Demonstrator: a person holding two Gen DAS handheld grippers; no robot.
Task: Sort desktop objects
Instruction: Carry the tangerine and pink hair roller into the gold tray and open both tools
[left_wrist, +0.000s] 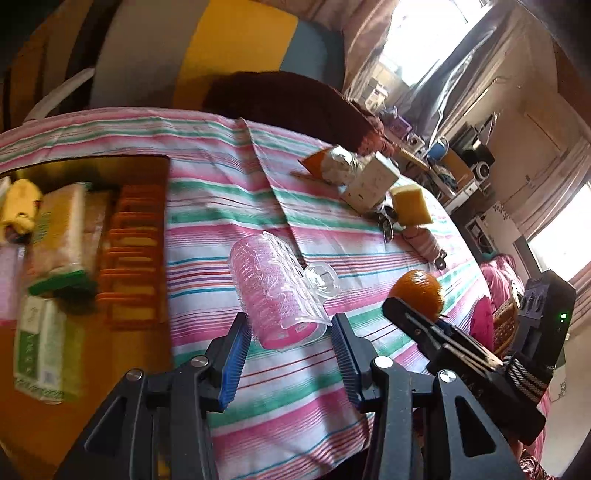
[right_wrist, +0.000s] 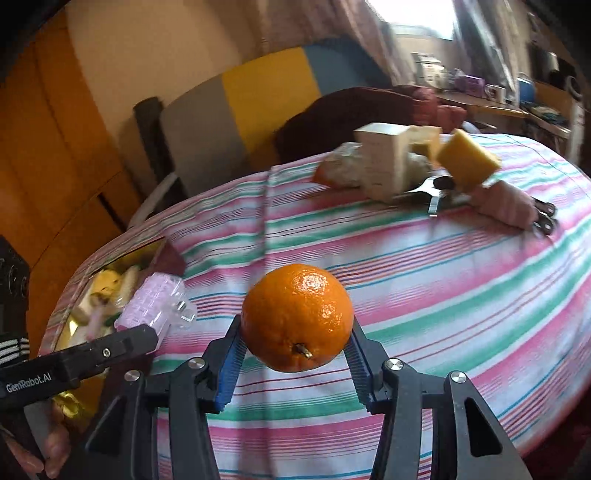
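With fingers clamped on both sides of the orange, the right gripper holds it clear of the striped tablecloth, centre of the right wrist frame. Left gripper is spread wide, pads flanking the pink hair roller on the cloth, contact unclear. Yellow sponge and white box sit upper right. Packets fill the tray at left.
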